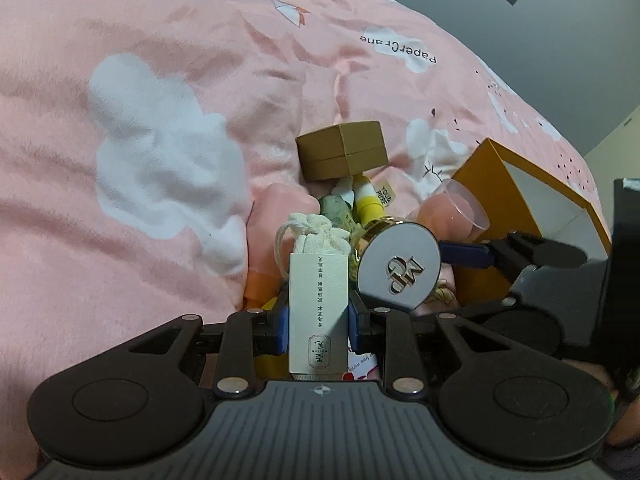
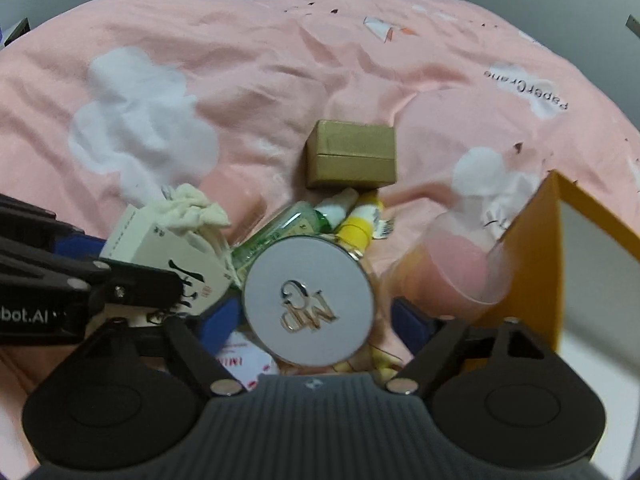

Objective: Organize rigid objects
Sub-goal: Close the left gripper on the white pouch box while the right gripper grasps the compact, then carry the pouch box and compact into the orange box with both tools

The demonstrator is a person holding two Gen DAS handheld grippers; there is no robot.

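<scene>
White card box (image 1: 318, 316) sat lower centre of left wrist frame, long axis running up-frame, cloth pouch (image 1: 316, 236) at its top; left gripper (image 1: 319, 330) clamped on it. Round compact (image 2: 308, 302), centre of right wrist frame, lay between widely parted right gripper (image 2: 310, 316) jaws, untouched. Only right view showed green bottle (image 2: 276, 232).

Bedspread (image 1: 200, 60) reads "PaperCrane"; round compact (image 2: 308, 304) bears "MGP"
</scene>
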